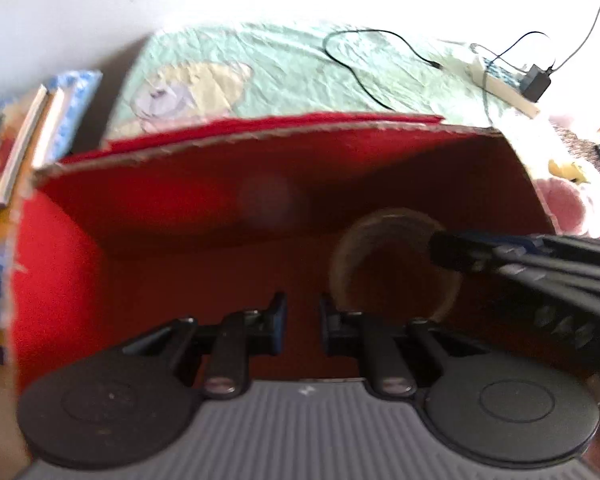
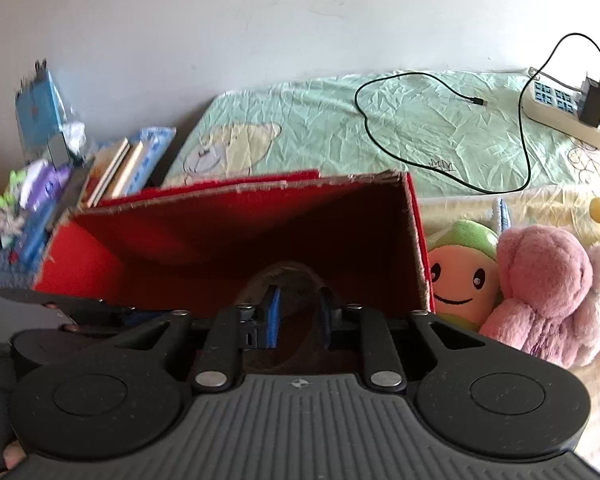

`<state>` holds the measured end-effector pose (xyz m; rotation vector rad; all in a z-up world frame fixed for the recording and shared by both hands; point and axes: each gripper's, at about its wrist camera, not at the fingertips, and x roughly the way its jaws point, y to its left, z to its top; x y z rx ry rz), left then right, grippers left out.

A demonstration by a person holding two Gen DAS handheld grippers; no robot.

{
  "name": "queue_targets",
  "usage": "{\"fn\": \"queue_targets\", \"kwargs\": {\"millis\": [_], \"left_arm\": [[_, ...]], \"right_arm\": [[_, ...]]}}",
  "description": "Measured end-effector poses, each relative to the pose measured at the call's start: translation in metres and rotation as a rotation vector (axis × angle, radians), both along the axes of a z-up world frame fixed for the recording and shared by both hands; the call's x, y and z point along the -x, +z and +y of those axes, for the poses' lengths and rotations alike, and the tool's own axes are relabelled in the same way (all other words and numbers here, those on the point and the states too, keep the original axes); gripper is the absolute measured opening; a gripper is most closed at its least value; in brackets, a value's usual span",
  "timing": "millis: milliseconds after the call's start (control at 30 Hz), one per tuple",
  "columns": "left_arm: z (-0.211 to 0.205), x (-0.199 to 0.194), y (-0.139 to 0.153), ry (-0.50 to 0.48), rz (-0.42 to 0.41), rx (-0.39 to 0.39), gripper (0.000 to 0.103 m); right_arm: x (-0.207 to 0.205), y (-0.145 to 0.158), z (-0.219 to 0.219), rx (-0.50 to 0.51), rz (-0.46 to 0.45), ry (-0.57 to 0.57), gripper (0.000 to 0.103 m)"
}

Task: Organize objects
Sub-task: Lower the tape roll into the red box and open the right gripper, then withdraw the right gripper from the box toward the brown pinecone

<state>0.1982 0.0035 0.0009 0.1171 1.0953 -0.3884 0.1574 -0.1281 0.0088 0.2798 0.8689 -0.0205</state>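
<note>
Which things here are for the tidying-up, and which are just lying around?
For the job:
red box
round tape roll inside it
right gripper, left gripper
plush toys

Just lying about:
black cable
power strip
books

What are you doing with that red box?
A person is tidying up with a two-finger gripper in each hand. Both the left gripper and the right gripper reach into the red box on the bed. A roll of tape lies inside, and the right gripper is at its rim. Both sets of jaws stand a little apart. The plush toys sit beside the box, not yet put away.
</note>
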Motion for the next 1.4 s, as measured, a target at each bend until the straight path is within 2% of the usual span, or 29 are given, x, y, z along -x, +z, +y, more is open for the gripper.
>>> {"fn": "queue_targets", "kwargs": {"millis": [67,133,233,300,500,633,867,1067,1300,1400], "left_arm": [[0.008,0.001,0.001,0.010,-0.024,-0.026,0.015],[0.016,0.000,0.002,0.026,-0.039,-0.056,0.018],[0.025,0.000,-0.002,0.056,-0.055,-0.113,0.018],[0.029,-0.002,-0.005,0.072,-0.043,-0.123,0.018],[0.024,-0.001,-0.009,0.061,-0.055,-0.180,0.027],[0.019,0.000,-0.009,0.057,-0.071,-0.204,0.038],[0.016,0.003,-0.006,0.071,-0.101,-0.220,0.038],[0.014,0.005,-0.006,0.077,-0.115,-0.227,0.043],[0.010,0.010,-0.004,0.070,-0.163,-0.244,0.046],[0.009,0.011,-0.003,0.080,-0.164,-0.240,0.047]], "right_arm": [[0.003,0.004,-0.001,0.005,-0.012,-0.022,0.028],[0.007,0.008,-0.002,-0.012,-0.018,-0.029,0.028],[0.011,0.011,-0.005,-0.113,0.026,0.019,0.028],[0.011,0.010,-0.001,-0.169,0.072,0.072,0.028],[0.010,-0.010,0.031,-0.107,0.248,0.169,0.029],[0.002,-0.024,0.038,-0.056,0.312,0.157,0.030],[-0.015,-0.037,0.027,-0.024,0.272,0.035,0.029],[-0.018,-0.047,0.025,-0.047,0.250,-0.024,0.029],[-0.009,-0.045,0.030,-0.001,0.186,-0.035,0.029],[-0.001,-0.041,0.028,-0.020,0.152,-0.037,0.029]]}}
